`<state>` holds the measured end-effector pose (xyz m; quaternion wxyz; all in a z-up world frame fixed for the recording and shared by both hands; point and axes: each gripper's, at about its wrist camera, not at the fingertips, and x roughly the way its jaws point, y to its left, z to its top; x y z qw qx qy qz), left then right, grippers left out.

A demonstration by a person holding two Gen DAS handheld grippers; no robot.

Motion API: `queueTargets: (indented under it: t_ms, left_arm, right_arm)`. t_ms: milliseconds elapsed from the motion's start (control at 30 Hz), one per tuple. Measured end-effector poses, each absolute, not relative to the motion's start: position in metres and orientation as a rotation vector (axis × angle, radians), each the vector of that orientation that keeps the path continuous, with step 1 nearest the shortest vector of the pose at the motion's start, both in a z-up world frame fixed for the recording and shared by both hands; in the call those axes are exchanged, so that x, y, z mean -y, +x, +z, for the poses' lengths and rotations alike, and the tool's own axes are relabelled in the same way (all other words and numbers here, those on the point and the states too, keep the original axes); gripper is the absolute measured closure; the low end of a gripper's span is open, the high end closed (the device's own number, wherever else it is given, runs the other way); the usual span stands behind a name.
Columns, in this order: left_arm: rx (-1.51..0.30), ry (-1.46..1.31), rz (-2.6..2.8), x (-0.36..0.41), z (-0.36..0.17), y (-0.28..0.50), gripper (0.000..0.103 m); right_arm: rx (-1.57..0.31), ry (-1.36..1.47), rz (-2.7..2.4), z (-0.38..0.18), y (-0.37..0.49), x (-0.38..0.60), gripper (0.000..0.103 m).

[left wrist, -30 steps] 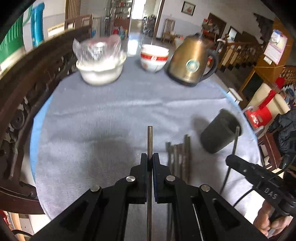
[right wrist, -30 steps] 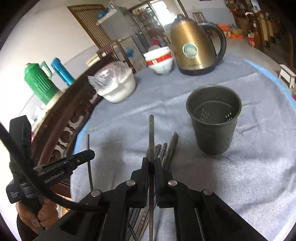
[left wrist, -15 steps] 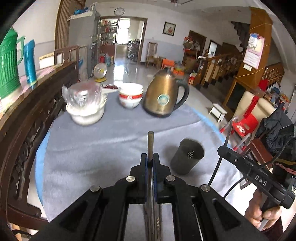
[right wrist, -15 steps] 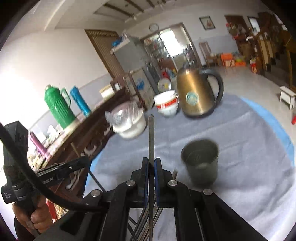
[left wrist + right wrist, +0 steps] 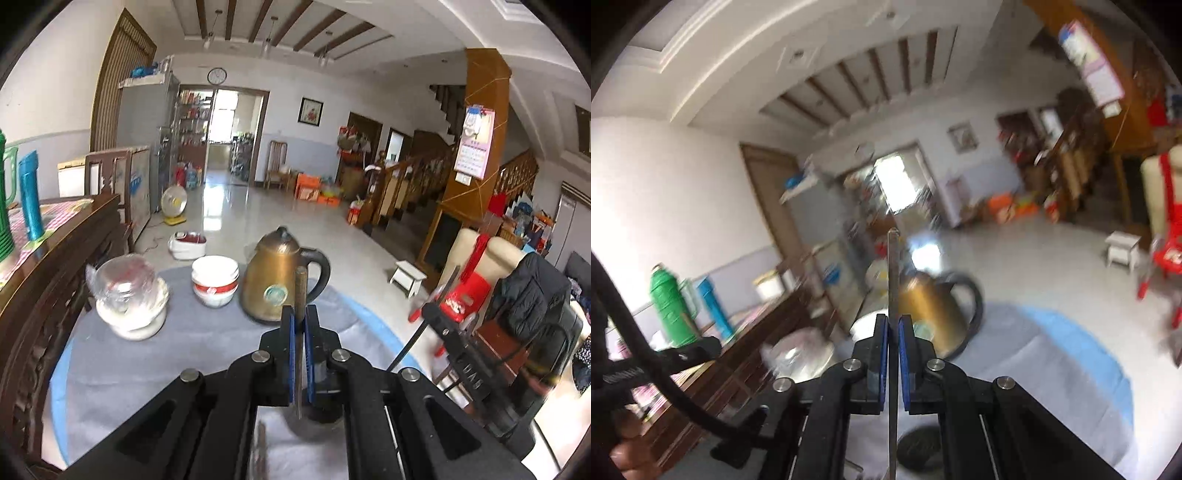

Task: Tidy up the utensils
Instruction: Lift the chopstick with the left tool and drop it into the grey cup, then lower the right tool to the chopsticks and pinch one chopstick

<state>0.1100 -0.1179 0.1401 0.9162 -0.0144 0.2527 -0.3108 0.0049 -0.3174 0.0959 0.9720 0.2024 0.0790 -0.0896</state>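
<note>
Chopsticks are what I'm carrying, one in each hand: my left hand-held gripper (image 5: 300, 334) is clamped on a dark chopstick (image 5: 301, 291) that stands up past the pads, and my right hand-held gripper (image 5: 894, 343) pinches a second chopstick (image 5: 894, 273) the same way. Both are well above the grey-clothed surface (image 5: 155, 362). The dark holder cup (image 5: 919, 448) sits low in both views, right under the tools, half hidden by them. To do this step well, I'd tip each stick until its lower end points down into the cup's mouth, centre it over the opening and lower it inside before letting go. One at a time seems safer, since the kettle (image 5: 275, 280) stands close behind.
</note>
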Motion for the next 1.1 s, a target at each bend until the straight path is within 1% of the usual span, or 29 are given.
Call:
queueTargets:
  t_ms: [167, 433, 467, 533, 567, 600, 633, 667, 700, 733, 767, 800, 900, 933, 967, 1100]
  left_arm:
    - [-0.52, -0.02, -0.642, 0.149, 0.125, 0.118, 0.098]
    - [-0.734, 0.055, -0.617, 0.179, 0.057, 0.137, 0.098]
    - [-0.747, 0.059, -0.614, 0.179, 0.054, 0.137, 0.098]
    - [-0.762, 0.082, -0.601, 0.175, 0.047, 0.131, 0.095]
    - [-0.764, 0.094, -0.598, 0.173, 0.047, 0.127, 0.085]
    - [-0.767, 0.104, -0.593, 0.172, 0.045, 0.125, 0.064]
    - [-0.766, 0.118, -0.575, 0.169, 0.043, 0.12, 0.054]
    - [-0.756, 0.134, -0.547, 0.164, 0.042, 0.114, 0.042]
    - [-0.746, 0.151, -0.523, 0.161, 0.041, 0.11, 0.041]
    - [-0.738, 0.17, -0.503, 0.157, 0.039, 0.106, 0.041]
    - [-0.731, 0.198, -0.476, 0.153, 0.036, 0.102, 0.041]
    - [-0.728, 0.237, -0.429, 0.149, 0.031, 0.096, 0.038]
    - [-0.721, 0.299, -0.336, 0.132, 0.021, 0.089, 0.037]
    - [-0.718, 0.313, -0.313, 0.127, 0.018, 0.086, 0.036]
    - [-0.717, 0.33, -0.282, 0.12, 0.013, 0.082, 0.035]
    - [-0.721, 0.336, -0.234, 0.097, 0.006, 0.074, 0.035]
  right_arm:
    - [-0.123, 0.349, -0.269, 0.086, 0.021, 0.322, 0.097]
    - [-0.318, 0.347, -0.253, 0.047, 0.053, 0.329, 0.096]
    - [-0.342, 0.366, -0.243, 0.043, 0.053, 0.332, 0.094]
    - [-0.379, 0.41, -0.214, 0.033, 0.047, 0.339, 0.093]
    - [-0.39, 0.429, -0.201, 0.031, 0.046, 0.341, 0.092]
    - [-0.397, 0.444, -0.191, 0.03, 0.042, 0.343, 0.092]
    - [-0.405, 0.462, -0.179, 0.027, 0.037, 0.347, 0.09]
    - [-0.412, 0.486, -0.157, 0.026, 0.035, 0.349, 0.077]
    - [-0.412, 0.516, -0.137, 0.024, 0.032, 0.351, 0.068]
    - [-0.407, 0.547, -0.118, 0.022, 0.026, 0.353, 0.043]
    - [-0.378, 0.594, -0.098, 0.019, 0.016, 0.356, 0.031]
    - [-0.357, 0.611, -0.093, 0.018, 0.007, 0.356, 0.031]
    - [-0.345, 0.636, -0.1, 0.016, -0.012, 0.356, 0.033]
    - [-0.34, 0.651, -0.097, 0.018, -0.017, 0.355, 0.037]
    - [-0.338, 0.656, -0.097, 0.017, -0.023, 0.354, 0.043]
    - [-0.369, 0.627, -0.097, 0.013, -0.039, 0.341, 0.05]
